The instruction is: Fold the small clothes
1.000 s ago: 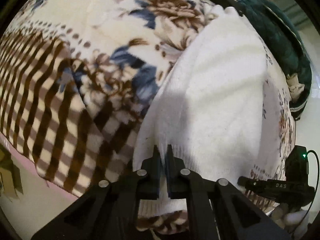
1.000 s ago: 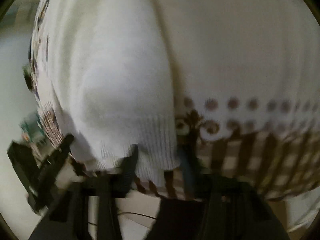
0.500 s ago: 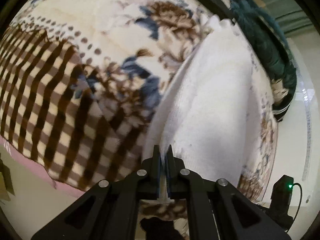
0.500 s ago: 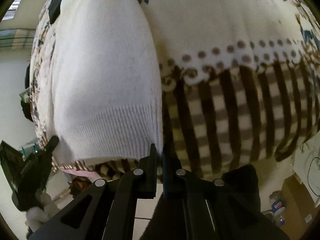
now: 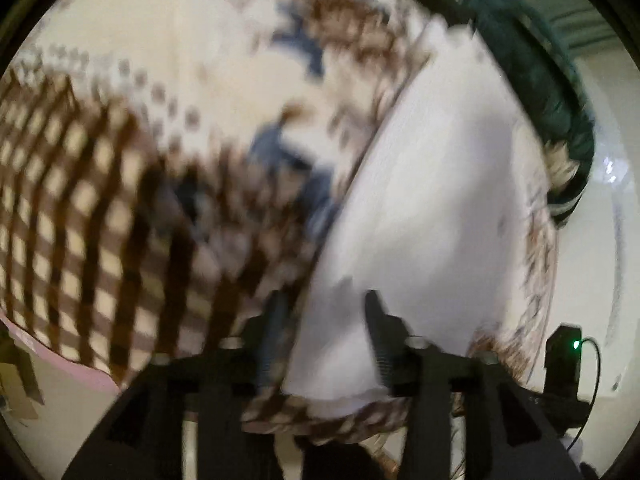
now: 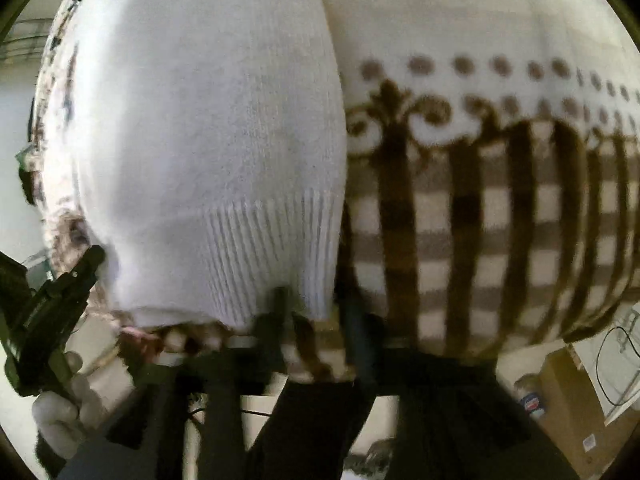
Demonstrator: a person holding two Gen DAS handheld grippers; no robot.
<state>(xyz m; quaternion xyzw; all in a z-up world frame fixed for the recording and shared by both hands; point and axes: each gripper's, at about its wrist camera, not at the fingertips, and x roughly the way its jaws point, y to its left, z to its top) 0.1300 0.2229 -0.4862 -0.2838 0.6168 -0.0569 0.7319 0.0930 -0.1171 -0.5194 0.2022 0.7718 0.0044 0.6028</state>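
Observation:
A white knit garment lies folded lengthwise on a patterned blanket; the left wrist view is blurred. My left gripper is open, its fingers either side of the garment's near left corner. In the right wrist view the garment shows its ribbed hem nearest me. My right gripper is open at the hem's right corner, fingers apart over the blanket edge.
A dark green garment lies at the blanket's far right edge. The left gripper and a gloved hand show at the lower left of the right wrist view. A cardboard box stands on the floor at the right.
Both grippers were shut on the garment's near corners half a second ago; both have opened and let go. The garment now rests on the blanket.

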